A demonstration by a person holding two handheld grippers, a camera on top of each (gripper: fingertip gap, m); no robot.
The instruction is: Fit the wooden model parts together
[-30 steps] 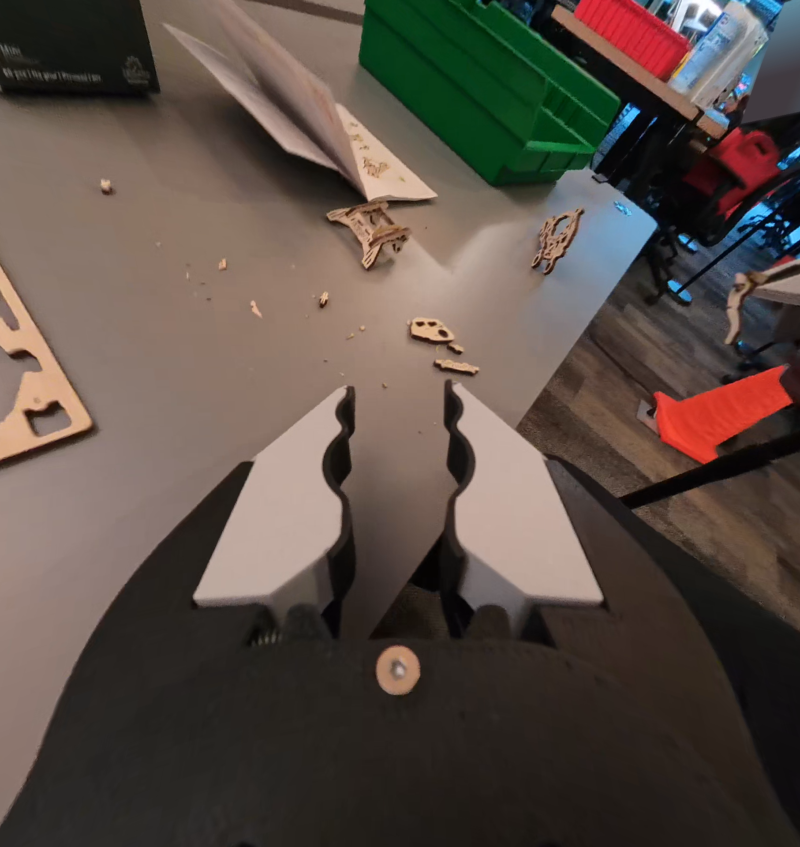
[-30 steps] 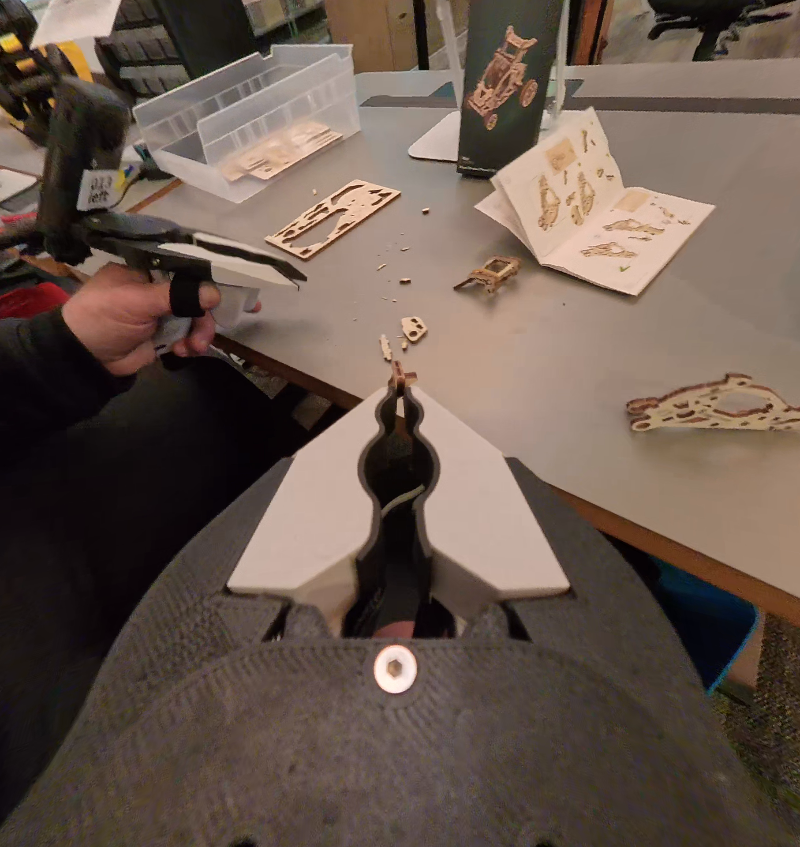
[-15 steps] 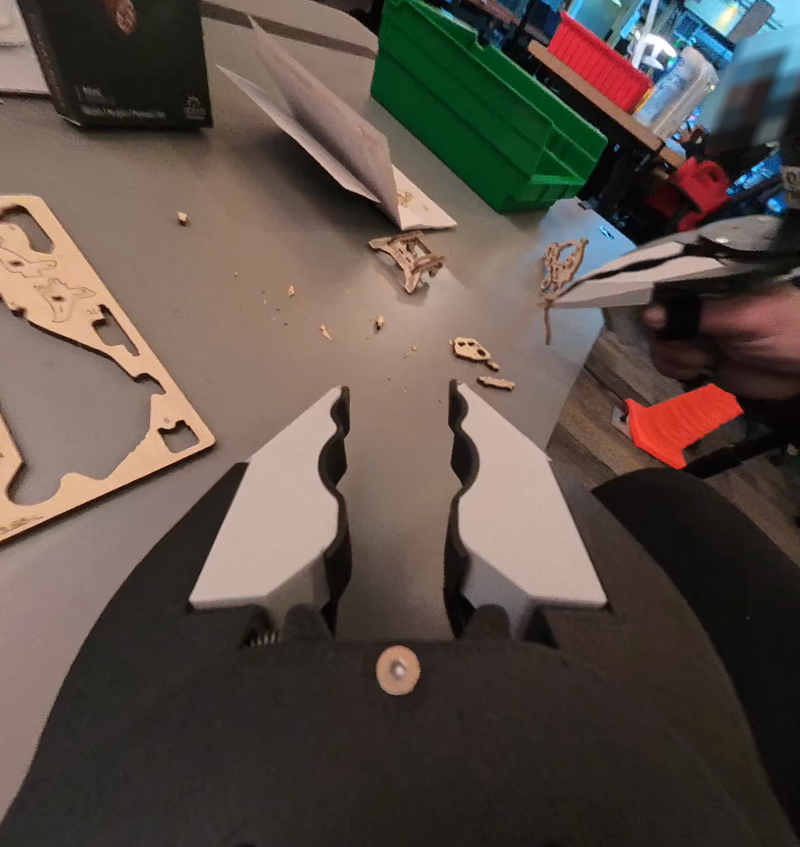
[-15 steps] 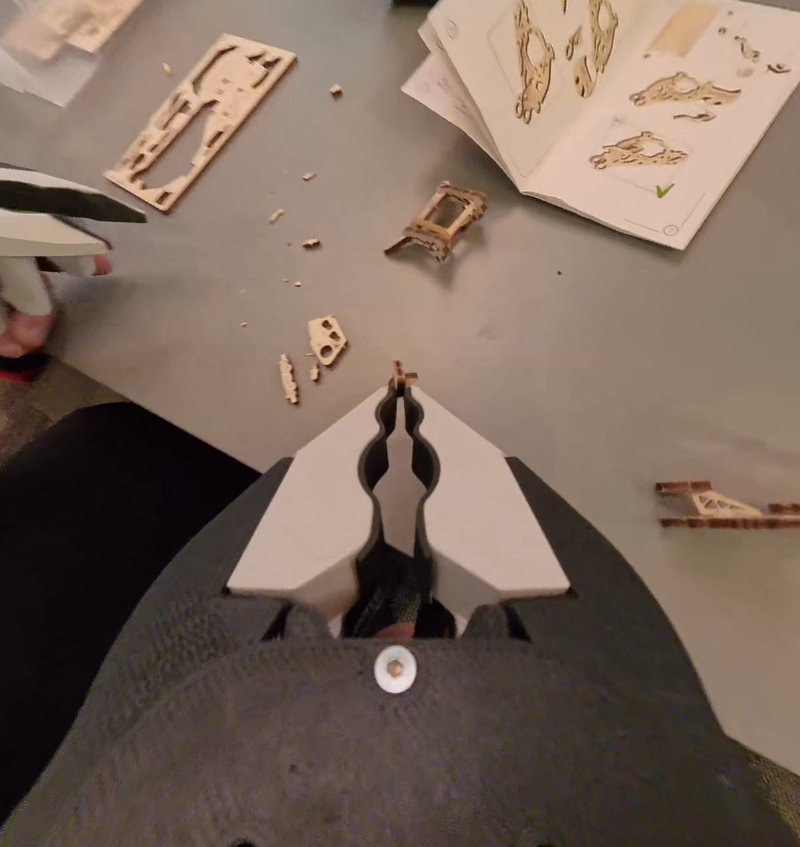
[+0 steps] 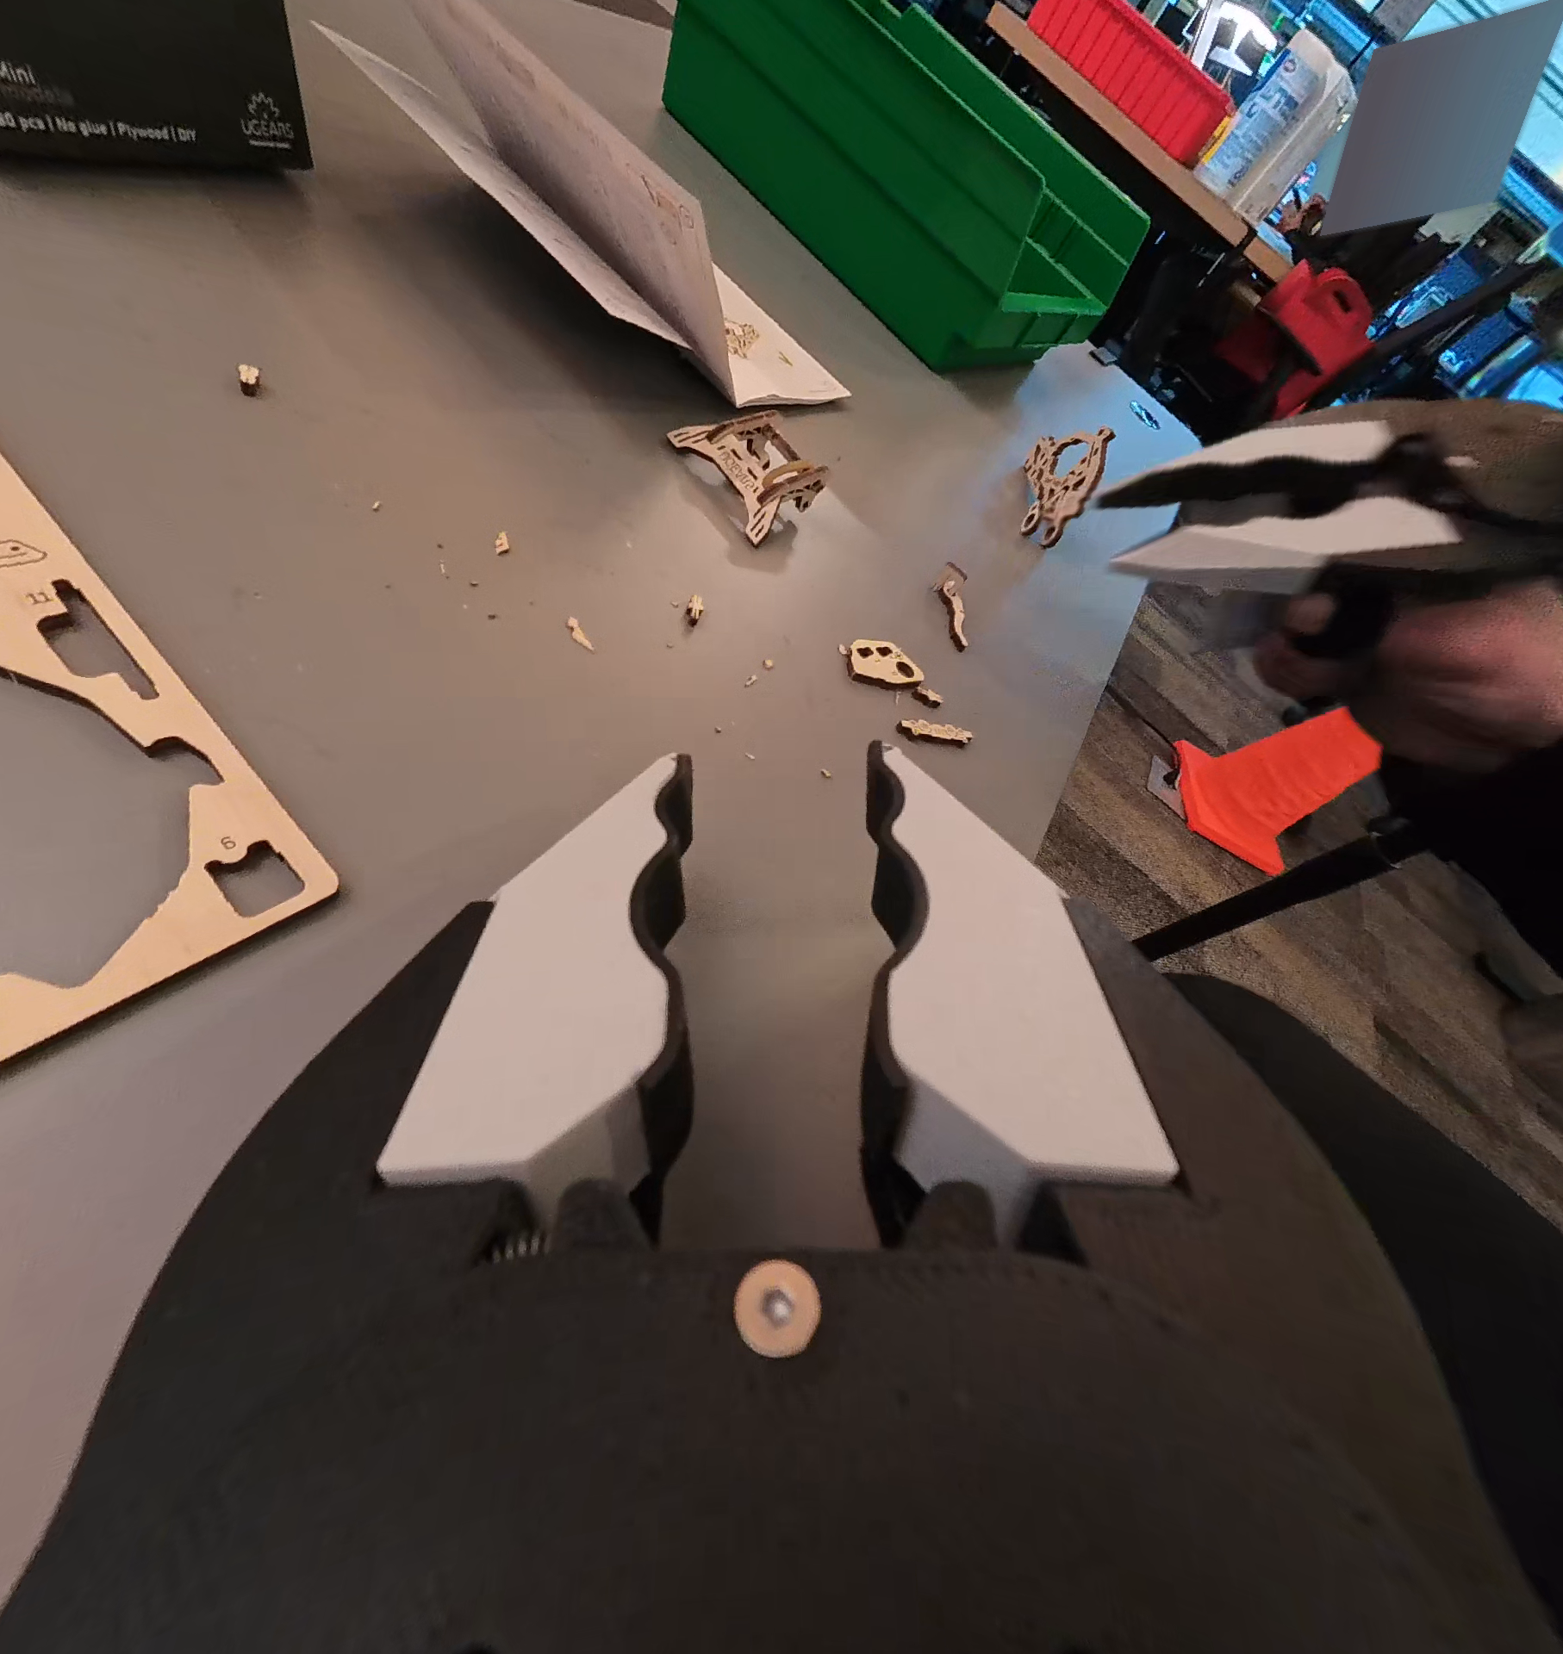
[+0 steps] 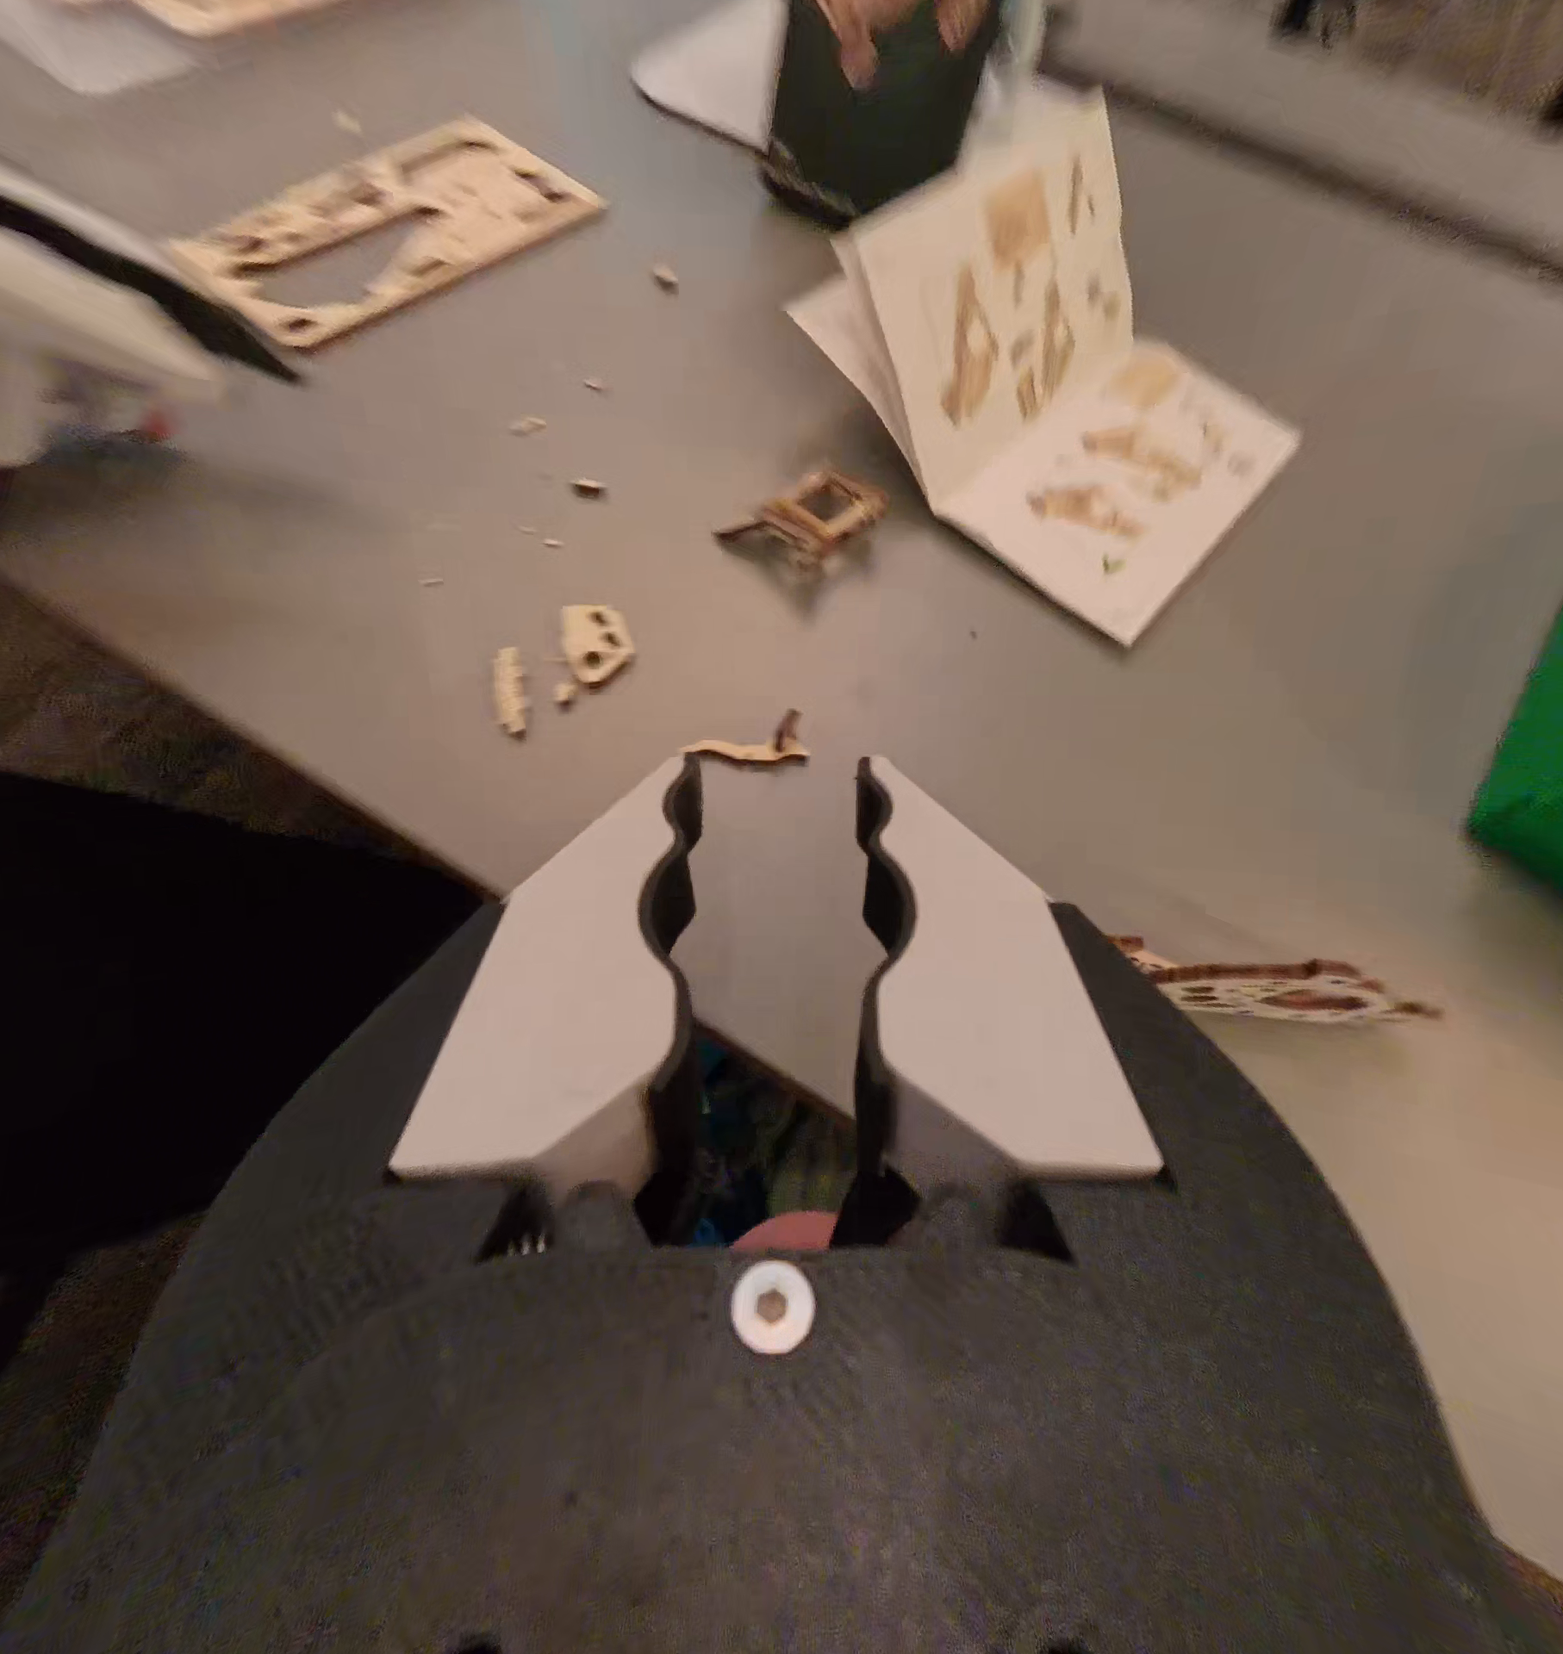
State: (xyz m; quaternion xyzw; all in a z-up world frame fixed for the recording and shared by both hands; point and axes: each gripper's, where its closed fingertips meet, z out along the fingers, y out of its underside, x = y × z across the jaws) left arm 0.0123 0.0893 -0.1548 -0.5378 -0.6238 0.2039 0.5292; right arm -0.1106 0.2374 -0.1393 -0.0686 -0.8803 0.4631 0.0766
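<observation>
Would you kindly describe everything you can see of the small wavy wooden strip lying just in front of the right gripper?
The wooden strip is a thin, pale piece that looks like laser-cut plywood, with a wavy outline and dark edges. A short dark tab stands up near one end. It lies flat on the grey table, just beyond the tips of the right gripper, whose jaws stand open and do not hold it. In the left wrist view it lies near the table's edge, apart from the other pieces.

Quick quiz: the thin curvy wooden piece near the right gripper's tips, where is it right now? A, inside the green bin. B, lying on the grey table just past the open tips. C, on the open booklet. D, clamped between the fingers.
B: the curvy piece lies on the table just beyond the right gripper, whose fingers stand apart.
</observation>
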